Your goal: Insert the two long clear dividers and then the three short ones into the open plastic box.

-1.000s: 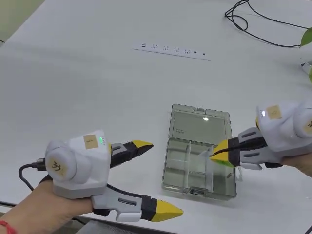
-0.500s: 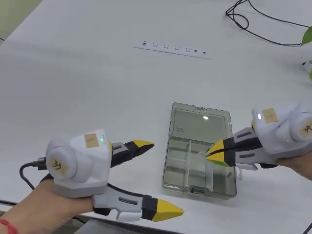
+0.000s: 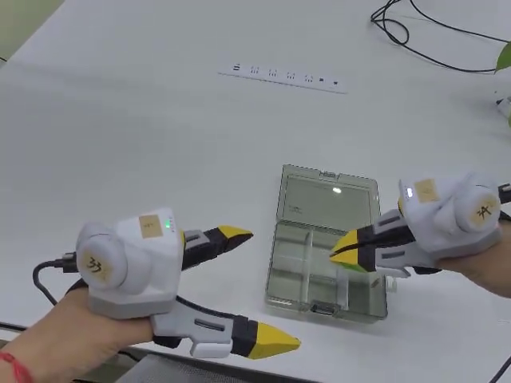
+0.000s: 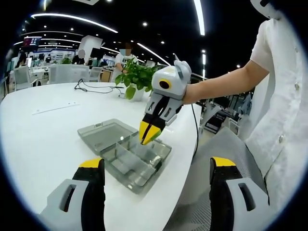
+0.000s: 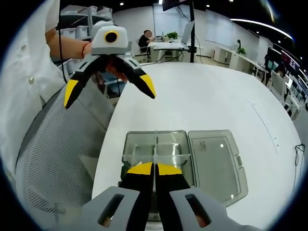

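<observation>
Right tool clenched on a clear divider, held over the open plastic box on the table. Left tool released, hovering left of the box.

left hand-held gripper: white shell, black jaws, yellow tips, black cable | wrist: red band | white buttoned shirt

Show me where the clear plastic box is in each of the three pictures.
Head view: plastic box lower right of centre.
Left gripper view: box low centre, under the right gripper.
Right gripper view: box bottom centre, just above the shut jaws.
Shared landmark: the right gripper, shut on a clear divider over the box.
</observation>
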